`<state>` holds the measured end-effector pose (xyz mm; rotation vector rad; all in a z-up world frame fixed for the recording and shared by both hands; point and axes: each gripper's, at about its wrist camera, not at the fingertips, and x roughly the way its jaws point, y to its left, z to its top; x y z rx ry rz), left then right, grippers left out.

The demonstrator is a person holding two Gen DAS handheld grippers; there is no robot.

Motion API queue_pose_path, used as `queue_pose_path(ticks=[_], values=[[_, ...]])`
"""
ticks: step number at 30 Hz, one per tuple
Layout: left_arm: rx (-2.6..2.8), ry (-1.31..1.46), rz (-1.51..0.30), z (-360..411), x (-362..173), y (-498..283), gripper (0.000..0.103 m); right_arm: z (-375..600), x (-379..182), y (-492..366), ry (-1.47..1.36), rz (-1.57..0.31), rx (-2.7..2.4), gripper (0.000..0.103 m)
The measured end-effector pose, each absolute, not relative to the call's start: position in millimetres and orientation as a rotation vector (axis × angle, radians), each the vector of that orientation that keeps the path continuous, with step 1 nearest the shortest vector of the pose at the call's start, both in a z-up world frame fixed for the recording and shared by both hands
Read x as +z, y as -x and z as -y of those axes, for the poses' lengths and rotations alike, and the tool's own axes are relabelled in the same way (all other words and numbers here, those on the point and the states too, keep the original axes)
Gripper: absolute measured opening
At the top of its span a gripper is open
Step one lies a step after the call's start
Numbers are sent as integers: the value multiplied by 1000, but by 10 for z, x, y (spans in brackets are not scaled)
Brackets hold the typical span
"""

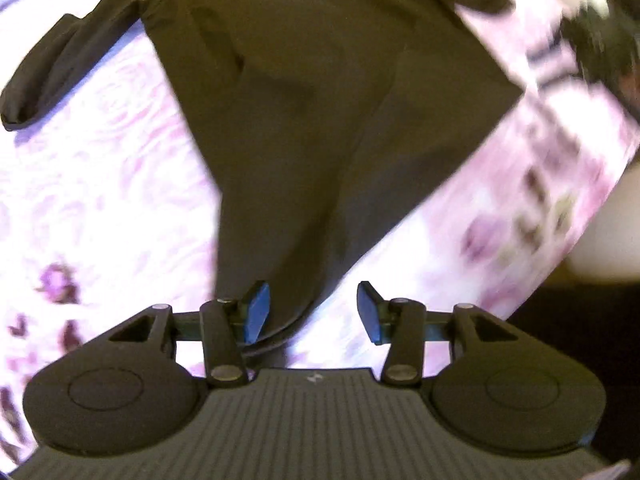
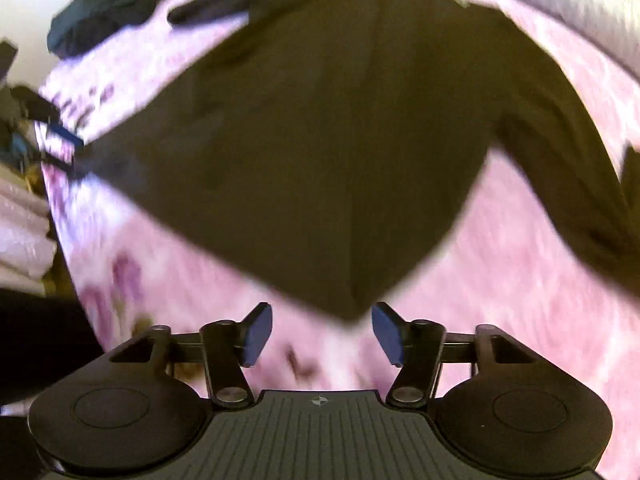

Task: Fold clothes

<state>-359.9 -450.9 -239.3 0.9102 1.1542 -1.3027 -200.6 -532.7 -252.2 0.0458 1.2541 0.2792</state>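
A dark olive-brown long-sleeved garment [image 1: 312,112] lies spread on a pink floral bedsheet [image 1: 100,200]. In the left wrist view my left gripper [image 1: 314,312] is open, and a bottom corner of the garment reaches between its blue pads, against the left pad [image 1: 256,312]. One sleeve [image 1: 60,72] stretches to the upper left. In the right wrist view the garment [image 2: 340,140] fills the middle, and its near corner ends just in front of my open right gripper [image 2: 322,332]. The left gripper shows small at the far left [image 2: 60,140], at the garment's other corner.
A second dark garment [image 2: 104,12] lies bunched at the bed's far corner in the right wrist view. Pale folded fabric [image 2: 20,232] is stacked off the bed at the left. The bed edge drops into dark space at the lower right of the left wrist view [image 1: 580,340].
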Motion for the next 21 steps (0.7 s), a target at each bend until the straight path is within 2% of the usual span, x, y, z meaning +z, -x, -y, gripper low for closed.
queue_pose_path(ticks=[5,10,11,12,13,16,21], values=[[-1395,-1041,-1040,4220,-2397,3663,43,5041,-2649,1487,83,-1196,307,61],[-1397,-1016,-1013,3984,-2458,3722,43,5174,-3026,1043,-31,-1236,269,61],[-1388,-1008,-1008,3954,-2464,3727,43,5215,-3103,955,-78,-1256,263,55],[-1378,-1000,-1002,3924,-2470,3733,43,5239,-3179,884,-128,-1286,266,22],[-1365,-991,-992,3907,-2483,3736,44,5235,-3225,839,-159,-1309,279,9],[-1324,-977,-961,3864,-2511,3741,54,5171,-3126,857,-142,-1306,311,3],[-1310,-1055,-794,3911,-2599,3907,58,5005,-2644,1168,-131,-1264,345,3]])
